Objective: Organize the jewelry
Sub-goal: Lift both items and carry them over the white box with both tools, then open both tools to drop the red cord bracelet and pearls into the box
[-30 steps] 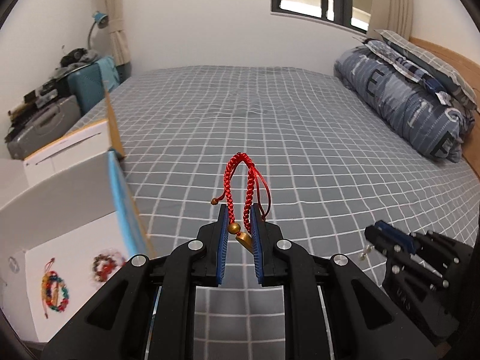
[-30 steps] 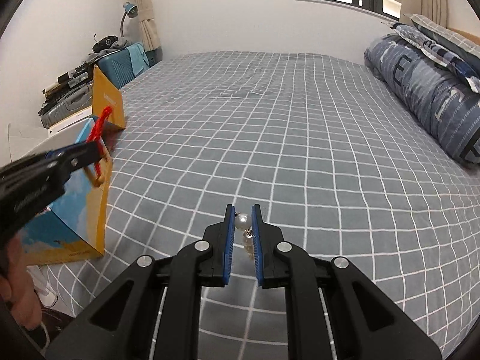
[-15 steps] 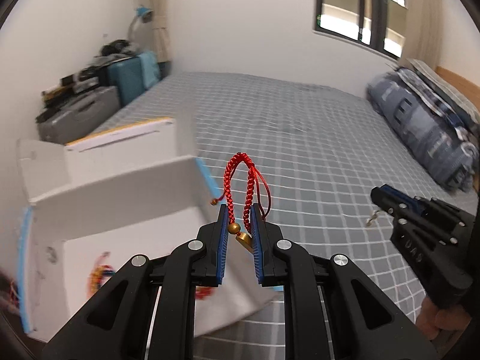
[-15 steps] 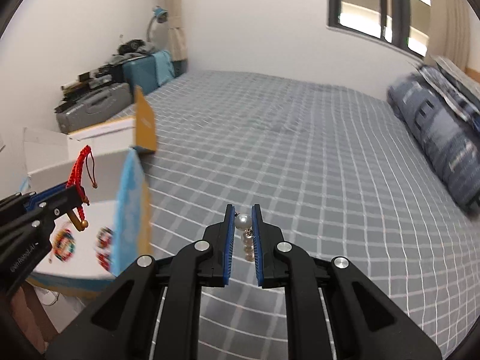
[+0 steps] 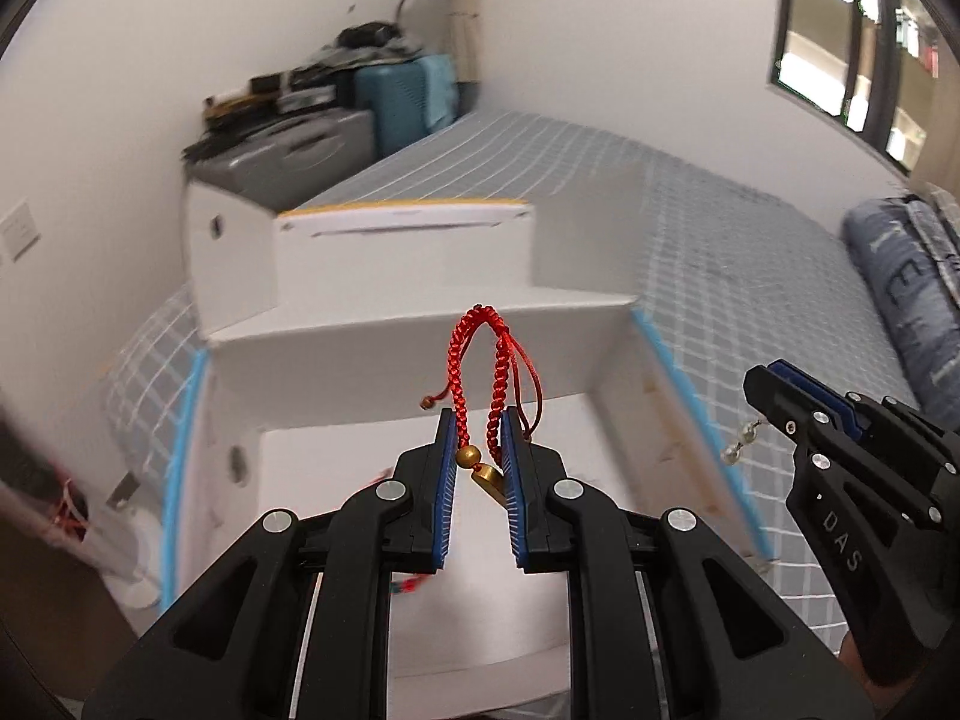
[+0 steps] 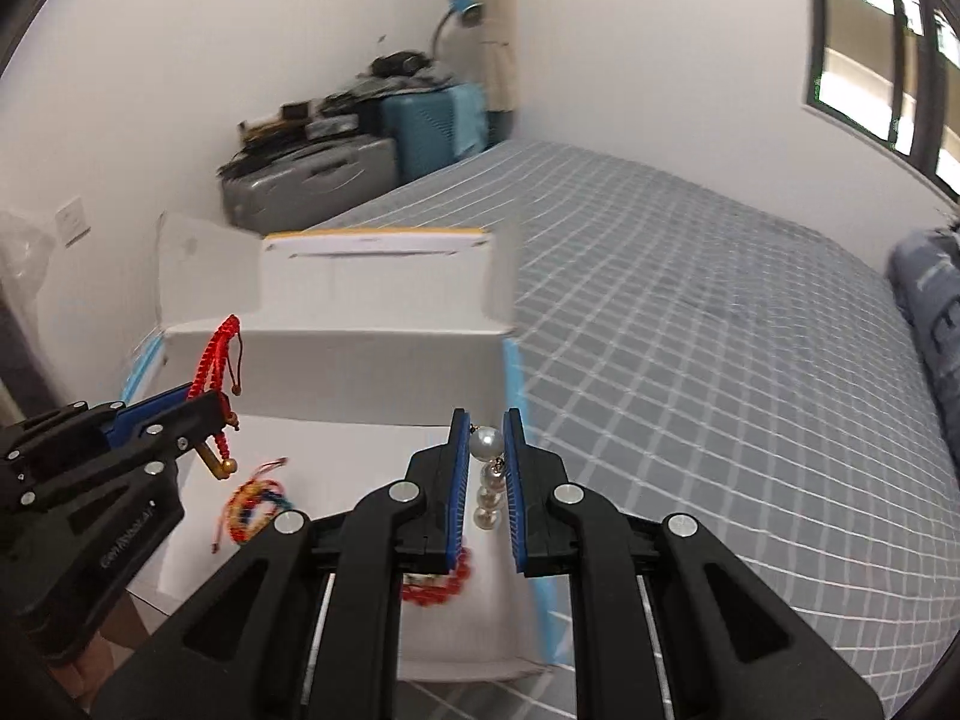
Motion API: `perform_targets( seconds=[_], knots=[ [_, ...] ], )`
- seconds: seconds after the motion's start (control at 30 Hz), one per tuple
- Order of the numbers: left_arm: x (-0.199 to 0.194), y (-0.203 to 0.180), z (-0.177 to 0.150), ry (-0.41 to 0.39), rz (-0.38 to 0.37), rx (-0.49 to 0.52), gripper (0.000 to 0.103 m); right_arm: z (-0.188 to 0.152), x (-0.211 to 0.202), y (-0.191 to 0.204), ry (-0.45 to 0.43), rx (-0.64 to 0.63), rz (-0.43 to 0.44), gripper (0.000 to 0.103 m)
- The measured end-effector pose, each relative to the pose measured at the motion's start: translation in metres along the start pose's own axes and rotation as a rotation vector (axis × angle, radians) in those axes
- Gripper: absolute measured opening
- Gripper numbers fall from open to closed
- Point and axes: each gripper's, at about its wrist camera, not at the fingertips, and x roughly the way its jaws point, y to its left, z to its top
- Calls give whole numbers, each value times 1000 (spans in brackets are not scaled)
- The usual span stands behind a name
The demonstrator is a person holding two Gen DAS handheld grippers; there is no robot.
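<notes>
The left gripper [image 5: 477, 450] pinched a red bracelet [image 5: 486, 360] above the white box [image 5: 420, 348]; at its 3 o'clock, the right gripper [image 6: 486, 450] clamped a pearl earring [image 6: 487, 480] over 2 bracelets [image 6: 258, 501].

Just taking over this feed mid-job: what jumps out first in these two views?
The left gripper pinches a braided red cord bracelet with gold beads over the open white cardboard box. Beside it, the right gripper clamps a dangling white pearl earring above the box, where a multicoloured beaded bracelet already lies.
</notes>
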Motion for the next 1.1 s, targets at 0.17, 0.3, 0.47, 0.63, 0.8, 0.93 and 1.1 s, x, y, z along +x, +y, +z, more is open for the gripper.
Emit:
perform_targets(
  seconds=[0.17,0.3,0.47,0.63,0.8,0.93,1.1],
  knots=[
    [20,29,-5,88,57,-38,14,1,27,34,65,-37,34,11],
    [43,46,-13,200,48,-60,14,-4,44,51,120,-61,46,11],
    [61,56,-15,255,87,-66,14,-11,70,56,236,-55,75,11],
    [77,52,-22,332,113,-38,14,-16,91,56,323,-46,79,11],
    [90,57,-25,388,103,-55,14,-21,103,55,380,-33,77,11],
    [94,62,-28,384,118,-63,14,-25,102,58,385,-40,77,11],
    [94,66,-33,390,114,-68,20,-25,106,59,395,-36,78,11]
  ],
)
